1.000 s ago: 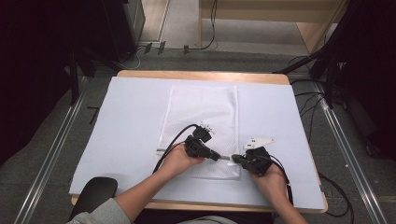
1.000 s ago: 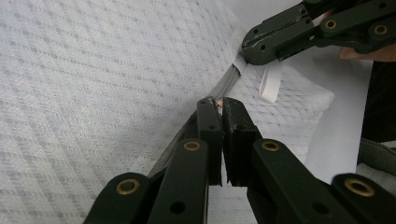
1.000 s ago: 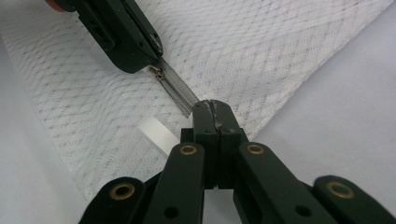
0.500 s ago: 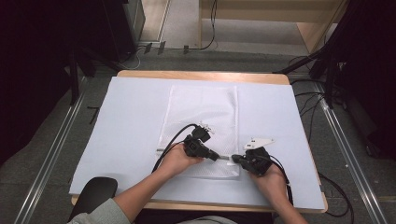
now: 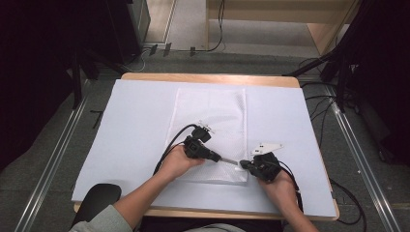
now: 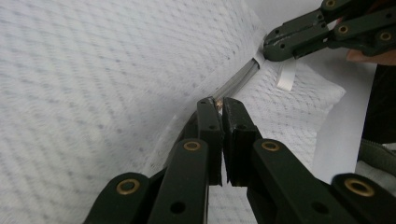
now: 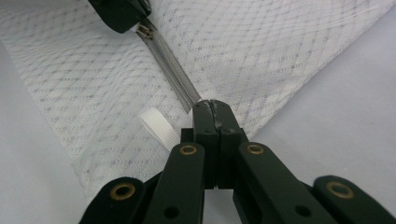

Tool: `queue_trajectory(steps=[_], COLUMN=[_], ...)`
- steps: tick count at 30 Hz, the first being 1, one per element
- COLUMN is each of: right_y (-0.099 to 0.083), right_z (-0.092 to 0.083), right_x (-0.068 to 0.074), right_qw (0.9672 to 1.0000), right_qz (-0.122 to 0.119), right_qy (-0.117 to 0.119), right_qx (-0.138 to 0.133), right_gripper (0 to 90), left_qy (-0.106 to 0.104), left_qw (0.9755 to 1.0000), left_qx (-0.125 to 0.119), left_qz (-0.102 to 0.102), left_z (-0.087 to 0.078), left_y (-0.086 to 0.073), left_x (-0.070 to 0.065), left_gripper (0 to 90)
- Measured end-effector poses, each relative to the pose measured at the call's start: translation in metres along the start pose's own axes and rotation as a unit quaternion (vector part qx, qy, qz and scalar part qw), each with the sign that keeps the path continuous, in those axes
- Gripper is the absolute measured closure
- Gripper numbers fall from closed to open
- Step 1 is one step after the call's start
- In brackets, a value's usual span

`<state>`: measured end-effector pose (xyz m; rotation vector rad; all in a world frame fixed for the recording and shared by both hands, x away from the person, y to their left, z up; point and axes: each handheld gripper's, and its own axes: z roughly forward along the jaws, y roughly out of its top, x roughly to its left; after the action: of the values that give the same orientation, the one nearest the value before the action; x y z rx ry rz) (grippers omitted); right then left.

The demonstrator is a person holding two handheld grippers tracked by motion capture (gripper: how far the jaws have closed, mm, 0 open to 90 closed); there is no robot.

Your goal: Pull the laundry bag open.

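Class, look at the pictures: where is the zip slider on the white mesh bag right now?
The zip slider sits in the left tongs, near the mesh bag's front edge.

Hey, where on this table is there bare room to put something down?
Bare sheet left of the mesh bag, and right of it toward the table's right edge. Crowded at the bag's near edge, where the left gripper and right gripper pinch the zipper.

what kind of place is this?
Probably a lab data-collection station, not a home: a table under a white sheet, framed by floor rails, with loose cables behind. The only work item is a mesh bag.
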<state>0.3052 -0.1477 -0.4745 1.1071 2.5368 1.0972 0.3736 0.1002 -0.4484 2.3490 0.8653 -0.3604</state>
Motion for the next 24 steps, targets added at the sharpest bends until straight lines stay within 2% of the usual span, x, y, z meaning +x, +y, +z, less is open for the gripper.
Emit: queue_trajectory(steps=[3, 4, 5, 6, 9, 15, 16, 17, 23, 24], right_y=[0.000, 0.000, 0.000, 0.000, 0.000, 0.000, 0.000, 0.000, 0.000, 0.000], right_z=[0.000, 0.000, 0.000, 0.000, 0.000, 0.000, 0.000, 0.000, 0.000, 0.000], right_x=[0.000, -0.001, -0.001, -0.001, -0.001, -0.002, -0.002, -0.002, -0.003, -0.002], right_qw=[1.0000, 1.0000, 1.0000, 1.0000, 1.0000, 1.0000, 1.0000, 0.9999, 0.9999, 0.9999], right_qz=[-0.003, -0.002, -0.002, -0.002, -0.003, -0.005, -0.005, -0.006, -0.007, -0.008], right_qy=[0.000, 0.003, 0.003, 0.003, 0.005, 0.008, 0.008, 0.009, 0.009, 0.009], right_qx=[0.000, -0.001, -0.001, -0.001, 0.000, -0.001, -0.002, -0.002, -0.001, -0.001], right_gripper=[90.0, 90.0, 90.0, 90.0, 90.0, 90.0, 90.0, 90.0, 90.0, 90.0], left_qy=[0.004, 0.007, 0.002, 0.005, -0.007, -0.010, -0.005, -0.006, -0.016, -0.010], left_qw=[0.9999, 1.0000, 1.0000, 0.9999, 0.9998, 0.9996, 0.9997, 0.9996, 0.9993, 0.9994], left_qx=[0.009, 0.004, 0.008, 0.007, 0.002, 0.005, 0.008, 0.002, 0.005, 0.005], left_qz=[0.004, 0.000, -0.004, -0.006, -0.019, -0.024, -0.022, -0.026, -0.032, -0.032], left_z=[-0.002, -0.003, -0.005, -0.008, -0.014, -0.020, -0.022, -0.024, -0.029, -0.030], left_y=[-0.003, -0.005, -0.006, -0.008, -0.010, -0.013, -0.014, -0.014, -0.016, -0.016], left_x=[0.001, 0.002, 0.004, 0.006, 0.009, 0.015, 0.016, 0.017, 0.022, 0.022], left_gripper=[88.5, 88.5, 88.5, 88.5, 88.5, 88.4, 88.4, 88.4, 88.4, 88.4])
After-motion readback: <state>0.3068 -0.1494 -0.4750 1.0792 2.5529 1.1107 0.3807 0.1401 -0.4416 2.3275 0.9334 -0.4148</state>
